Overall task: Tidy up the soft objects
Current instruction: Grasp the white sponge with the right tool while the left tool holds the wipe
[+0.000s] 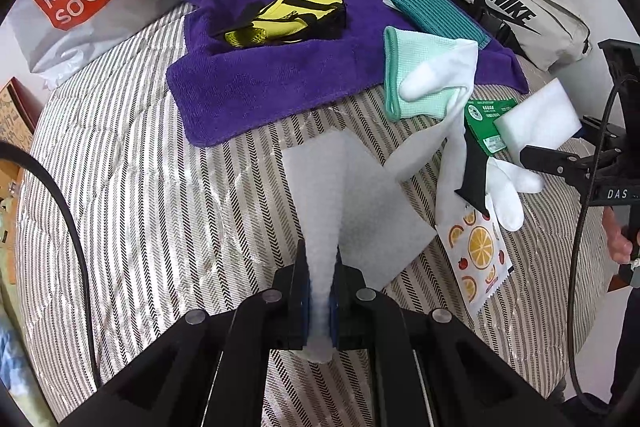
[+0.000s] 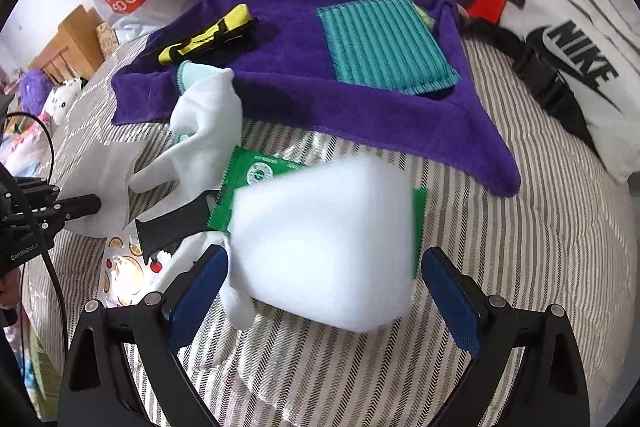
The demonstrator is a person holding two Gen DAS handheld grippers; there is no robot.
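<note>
- Presently, the left gripper [image 1: 320, 291] points steeply down, jaws clamped on a fold of the white felt sheet [image 1: 360, 195] lying mid-bed [image 1: 140, 187].
- The right gripper [image 2: 324, 291] angles down likewise, jaws wide, straddling the white sponge block [image 2: 324, 239] without pad contact.
- The purple towel [image 1: 280, 79] lies toward the bed's far edge.

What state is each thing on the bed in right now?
left gripper: shut on white cloth
white cloth: pinched at one edge
right gripper: open, around white sponge
white sponge: between the fingers, grip unclear
purple towel: spread flat
teal cloth: flat on towel
</note>
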